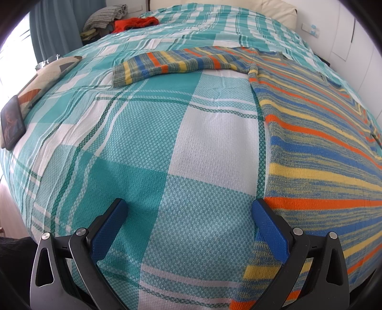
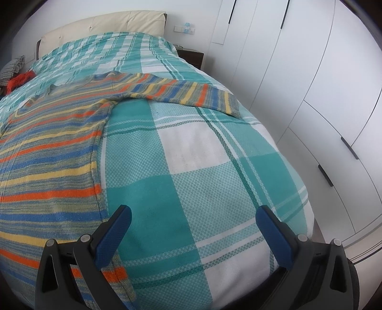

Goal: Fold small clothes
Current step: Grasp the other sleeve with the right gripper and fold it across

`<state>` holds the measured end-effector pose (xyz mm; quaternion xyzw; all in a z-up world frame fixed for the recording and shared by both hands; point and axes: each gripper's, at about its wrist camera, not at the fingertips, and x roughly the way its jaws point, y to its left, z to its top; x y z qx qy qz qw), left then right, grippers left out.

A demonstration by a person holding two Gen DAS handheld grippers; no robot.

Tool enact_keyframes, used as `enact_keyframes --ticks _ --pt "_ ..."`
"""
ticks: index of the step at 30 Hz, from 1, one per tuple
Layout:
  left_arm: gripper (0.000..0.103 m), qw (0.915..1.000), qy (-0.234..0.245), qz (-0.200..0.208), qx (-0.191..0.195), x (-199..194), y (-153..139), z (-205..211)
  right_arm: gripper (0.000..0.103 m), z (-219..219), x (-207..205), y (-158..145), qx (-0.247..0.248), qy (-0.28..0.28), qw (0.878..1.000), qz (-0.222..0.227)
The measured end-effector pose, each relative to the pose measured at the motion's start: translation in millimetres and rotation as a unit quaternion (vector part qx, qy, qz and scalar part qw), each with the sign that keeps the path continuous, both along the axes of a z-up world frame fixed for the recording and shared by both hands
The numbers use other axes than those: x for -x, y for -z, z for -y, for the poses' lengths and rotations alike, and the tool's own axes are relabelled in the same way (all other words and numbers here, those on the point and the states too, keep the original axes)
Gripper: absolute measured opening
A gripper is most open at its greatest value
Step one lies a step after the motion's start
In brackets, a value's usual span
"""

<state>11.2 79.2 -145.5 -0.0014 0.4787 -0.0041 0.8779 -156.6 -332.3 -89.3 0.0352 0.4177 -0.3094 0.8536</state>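
1. A striped sweater point(image 1: 322, 133) lies flat on the teal checked bedspread point(image 1: 148, 147) — both sleeves spread out to the sides.
2. The left gripper point(image 1: 189, 214) hangs spread wide at the sweater's hem edge, grasping nothing.
3. The right gripper point(image 2: 193, 220) — equally released — hovers by the opposite hem edge.

Bed cover point(image 1: 148, 133), teal and white plaid, woven texture, spread over the whole bed. Cream padded headboard point(image 2: 105, 23) at the far end. White wardrobe doors point(image 2: 310, 78) with dark handles along one side. Red-orange cloth point(image 1: 136, 23) and grey checked fabric point(image 1: 105, 15) heaped together near a teal curtain point(image 1: 55, 28).
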Motion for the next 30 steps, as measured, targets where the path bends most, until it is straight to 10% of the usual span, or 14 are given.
enact_keyframes --ticks 4,11,18,24,27,30 --pt "0.103 0.9997 -0.004 -0.008 0.023 0.7 -4.1 -6.5 0.102 22.9 3.1 -21.5 -0.073 -0.025 0.995 0.066" --pt "0.103 0.9999 -0.003 -0.009 0.014 -0.1 -3.3 -3.1 0.100 188.4 -33.7 -69.6 -0.252 0.024 0.949 0.191" --pt "0.103 0.9999 -0.004 -0.007 0.012 0.2 -2.1 -4.2 0.065 284.8 -89.8 -21.7 -0.380 0.098 0.905 0.166" --pt "0.103 1.0000 0.000 -0.003 0.007 2.0 -0.9 -3.4 0.052 286.3 -128.2 13.4 -0.379 0.119 0.910 0.115" --pt "0.103 1.0000 -0.001 -0.003 0.005 1.8 -0.2 -2.6 0.006 276.6 -145.6 16.9 -0.335 0.105 0.934 0.067" --pt "0.103 1.0000 -0.002 -0.006 0.005 1.0 0.2 -1.5 0.005 261.6 -159.7 -3.1 -0.277 0.076 0.957 0.036"
